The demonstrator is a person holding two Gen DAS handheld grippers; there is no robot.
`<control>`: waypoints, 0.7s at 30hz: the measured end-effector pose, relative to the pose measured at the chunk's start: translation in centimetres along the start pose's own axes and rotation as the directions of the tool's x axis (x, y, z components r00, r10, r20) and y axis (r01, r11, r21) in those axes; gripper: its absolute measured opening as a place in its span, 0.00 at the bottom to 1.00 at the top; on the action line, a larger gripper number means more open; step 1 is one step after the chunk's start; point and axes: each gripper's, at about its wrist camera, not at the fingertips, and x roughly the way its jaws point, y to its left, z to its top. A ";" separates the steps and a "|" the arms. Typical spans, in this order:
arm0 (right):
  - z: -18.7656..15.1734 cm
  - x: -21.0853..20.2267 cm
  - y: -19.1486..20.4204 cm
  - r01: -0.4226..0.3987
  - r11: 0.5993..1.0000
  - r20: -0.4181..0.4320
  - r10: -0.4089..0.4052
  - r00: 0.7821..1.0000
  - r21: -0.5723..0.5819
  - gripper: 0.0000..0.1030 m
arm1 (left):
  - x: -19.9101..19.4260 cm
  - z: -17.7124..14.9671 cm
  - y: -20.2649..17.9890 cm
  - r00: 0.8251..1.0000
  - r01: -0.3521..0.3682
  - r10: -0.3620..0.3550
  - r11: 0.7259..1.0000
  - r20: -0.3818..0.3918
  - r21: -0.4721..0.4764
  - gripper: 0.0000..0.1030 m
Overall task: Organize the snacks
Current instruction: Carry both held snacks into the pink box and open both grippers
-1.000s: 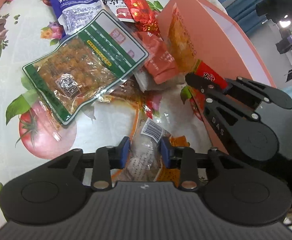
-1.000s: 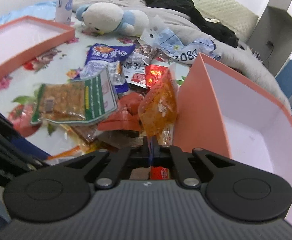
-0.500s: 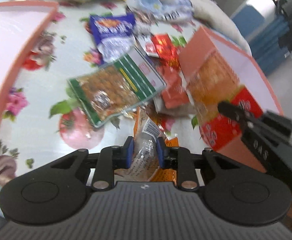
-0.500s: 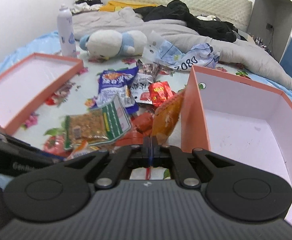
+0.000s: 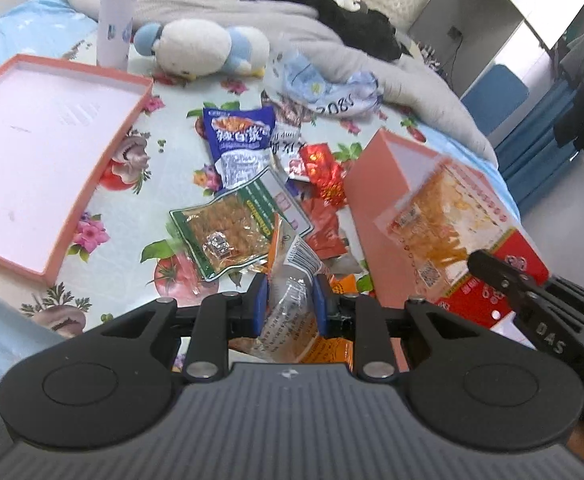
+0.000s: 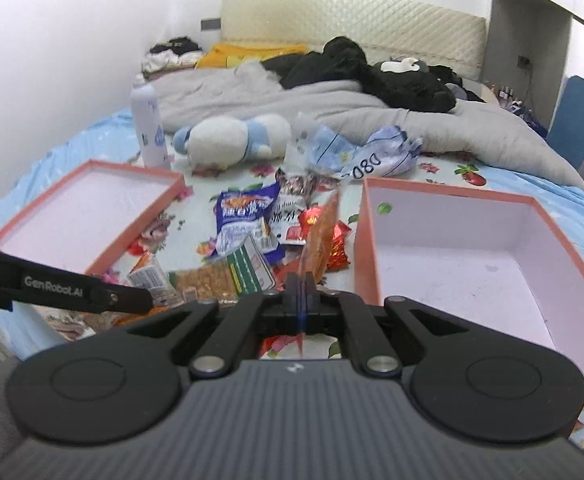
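My left gripper [image 5: 290,302] is shut on a clear snack packet with a barcode and orange print [image 5: 292,276], held up off the flowered cloth. My right gripper [image 6: 299,286] is shut on a thin orange-and-red snack bag [image 6: 320,236], seen edge-on there and flat in the left wrist view [image 5: 447,220]. That bag hangs beside the near wall of the deep pink box [image 6: 365,248]. On the cloth lie loose snacks: a green packet [image 5: 228,232], a blue packet [image 5: 240,140] and red foil ones [image 5: 319,164].
A shallow pink lid [image 5: 104,168] lies at the left. Behind the snacks are a white-and-blue plush toy [image 5: 204,48], a white bottle [image 5: 114,12], a crumpled plastic bag [image 5: 331,92] and a grey blanket [image 6: 371,112]. The deep box's white floor [image 6: 451,272] shows bare.
Both grippers have risen with their packets and tilted up, so the bed's far end shows. The left jaws have drawn tighter on the clear packet.
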 end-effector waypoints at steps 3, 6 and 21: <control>0.2 -2.7 0.0 0.015 1.000 0.041 -0.015 0.999 -0.002 0.03 | -1.9 -0.3 -0.9 1.000 0.001 -0.001 1.000 0.022 0.013 0.27; 0.1 -5.0 -0.2 0.023 1.000 0.069 -0.023 0.997 0.003 0.03 | -3.8 -0.7 -2.3 0.999 0.010 -0.012 0.999 0.046 0.037 0.27; -2.1 -13.2 -2.6 0.101 0.992 0.138 -0.110 0.984 0.075 0.03 | -9.4 -1.9 -9.5 0.983 0.126 -0.141 0.984 0.119 0.127 0.27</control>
